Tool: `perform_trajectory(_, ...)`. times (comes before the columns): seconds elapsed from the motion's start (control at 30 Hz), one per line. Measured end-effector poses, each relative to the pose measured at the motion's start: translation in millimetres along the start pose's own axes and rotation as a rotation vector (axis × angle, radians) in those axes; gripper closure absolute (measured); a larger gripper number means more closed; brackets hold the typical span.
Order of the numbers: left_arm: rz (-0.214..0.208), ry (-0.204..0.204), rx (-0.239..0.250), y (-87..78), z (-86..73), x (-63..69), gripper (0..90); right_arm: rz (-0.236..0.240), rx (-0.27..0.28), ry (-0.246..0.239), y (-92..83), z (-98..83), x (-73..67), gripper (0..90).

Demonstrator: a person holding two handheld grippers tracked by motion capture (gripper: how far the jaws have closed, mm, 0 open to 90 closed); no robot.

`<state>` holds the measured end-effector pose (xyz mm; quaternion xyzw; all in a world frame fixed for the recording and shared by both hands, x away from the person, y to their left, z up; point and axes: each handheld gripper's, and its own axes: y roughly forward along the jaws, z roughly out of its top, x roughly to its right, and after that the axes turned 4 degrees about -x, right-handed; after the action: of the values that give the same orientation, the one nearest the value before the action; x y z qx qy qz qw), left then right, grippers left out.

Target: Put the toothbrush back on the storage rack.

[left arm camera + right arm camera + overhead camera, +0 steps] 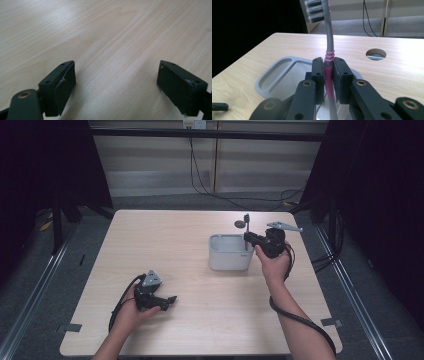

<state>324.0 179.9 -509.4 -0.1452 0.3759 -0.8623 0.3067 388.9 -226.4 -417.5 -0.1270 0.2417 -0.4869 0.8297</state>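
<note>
**Toothbrush held upright over the grey holder**

Nearest the person, the left gripper (167, 301) rests low on the pale wood-grain table (165, 245), its jaws spread wide with nothing but bare wood between them. It is well apart from the work.

Farther out, the right gripper (248, 236) has its jaws pressed together on the pink ribbed grip of a grey-handled toothbrush (329, 47). The brush stands nearly upright, dark bristles at the top, and its lower end reaches down into the light grey, rounded-rectangular plastic holder (229, 252). From the right gripper view the tail seems to sit in the larger compartment, beside a narrower slot along one side, though the bottom of the handle is blurred and I cannot tell whether it touches the floor of the holder.

To do this step well, I would keep the handle vertical, lower it until the tail finds the bottom, and only then ease the jaws apart, so the brush leans onto the rim instead of tipping out. The holder looks light, so any sideways drag could slide it.

The table has a round cable hole (376, 54) beyond the holder. Past its far edge lie a grey floor, pale wall panels with trailing black cables (200, 175), and dark curtains on both sides.
</note>
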Motion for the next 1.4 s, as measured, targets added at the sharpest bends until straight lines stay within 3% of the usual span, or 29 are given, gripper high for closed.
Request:
perform_trajectory(1.0,0.005,0.001,-0.001,-0.2,0.0,0.2,15.3,-0.004,0.014,-0.042,-9.7,-9.8,-1.0,76.8)
perform_trajectory(1.4,0.005,0.000,-0.001,-0.2,-0.1,0.4,15.3,-0.035,0.019,-0.071,-14.0,-10.1,-2.4,61.4)
